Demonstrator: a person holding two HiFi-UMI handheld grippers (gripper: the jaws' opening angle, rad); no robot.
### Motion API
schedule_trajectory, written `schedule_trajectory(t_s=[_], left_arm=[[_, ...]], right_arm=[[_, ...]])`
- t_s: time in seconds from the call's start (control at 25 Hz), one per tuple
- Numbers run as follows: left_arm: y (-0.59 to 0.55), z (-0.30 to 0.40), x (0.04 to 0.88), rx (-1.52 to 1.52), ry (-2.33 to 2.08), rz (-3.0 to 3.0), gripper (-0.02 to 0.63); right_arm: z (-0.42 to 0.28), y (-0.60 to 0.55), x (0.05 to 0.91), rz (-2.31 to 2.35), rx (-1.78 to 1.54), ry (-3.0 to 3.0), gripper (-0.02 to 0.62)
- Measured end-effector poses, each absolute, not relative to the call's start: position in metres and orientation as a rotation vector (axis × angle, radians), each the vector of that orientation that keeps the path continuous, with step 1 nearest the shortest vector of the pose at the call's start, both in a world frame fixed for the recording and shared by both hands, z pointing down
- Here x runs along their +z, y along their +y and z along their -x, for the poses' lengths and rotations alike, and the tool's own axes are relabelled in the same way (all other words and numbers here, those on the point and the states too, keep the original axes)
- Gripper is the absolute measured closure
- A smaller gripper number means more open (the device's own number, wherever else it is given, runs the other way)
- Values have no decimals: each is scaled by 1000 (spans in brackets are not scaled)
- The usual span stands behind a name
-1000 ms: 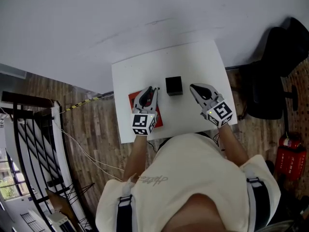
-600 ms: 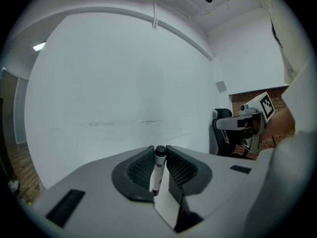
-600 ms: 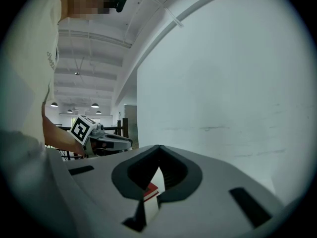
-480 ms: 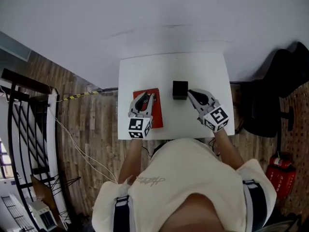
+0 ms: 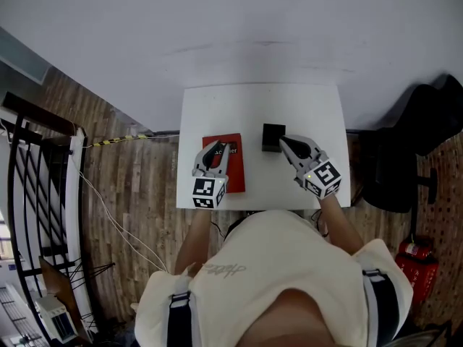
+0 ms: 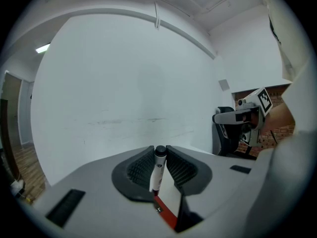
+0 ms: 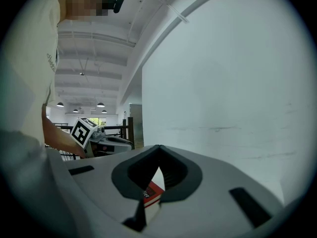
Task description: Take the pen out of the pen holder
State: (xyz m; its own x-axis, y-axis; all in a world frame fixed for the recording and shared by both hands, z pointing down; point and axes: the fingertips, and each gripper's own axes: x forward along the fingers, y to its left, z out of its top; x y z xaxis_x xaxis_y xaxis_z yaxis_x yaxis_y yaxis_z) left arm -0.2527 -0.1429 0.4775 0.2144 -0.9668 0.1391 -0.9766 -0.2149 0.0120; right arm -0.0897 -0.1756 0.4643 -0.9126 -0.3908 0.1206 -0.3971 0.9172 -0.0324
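White black-capped pen (image 6: 157, 168) clamped in my left gripper (image 6: 159, 151), left of the black cube pen holder (image 5: 273, 137).
I keep my right gripper (image 7: 158, 148) closed, empty; pinched at its capped end, the pen may pivot and drop.

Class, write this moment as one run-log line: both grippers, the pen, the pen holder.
left gripper: shut on pen, above red book | right gripper: shut, empty, beside pen holder | pen: out of pen holder

Nothing can be read clearly. The white lettering on the red book (image 5: 233, 168) at frame centre is too small. The script print on the shirt (image 5: 224, 268), lower centre, and the marks on the pen (image 6: 157, 170) are blurred.
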Motion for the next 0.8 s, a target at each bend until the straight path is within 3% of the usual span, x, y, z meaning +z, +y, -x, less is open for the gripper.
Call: schedule_trajectory(t_s=[0.8], left_arm=[[-149, 240, 478, 187, -1839, -2420, 520]], right_arm=[[77, -177, 459, -674, 26, -2935, 588]])
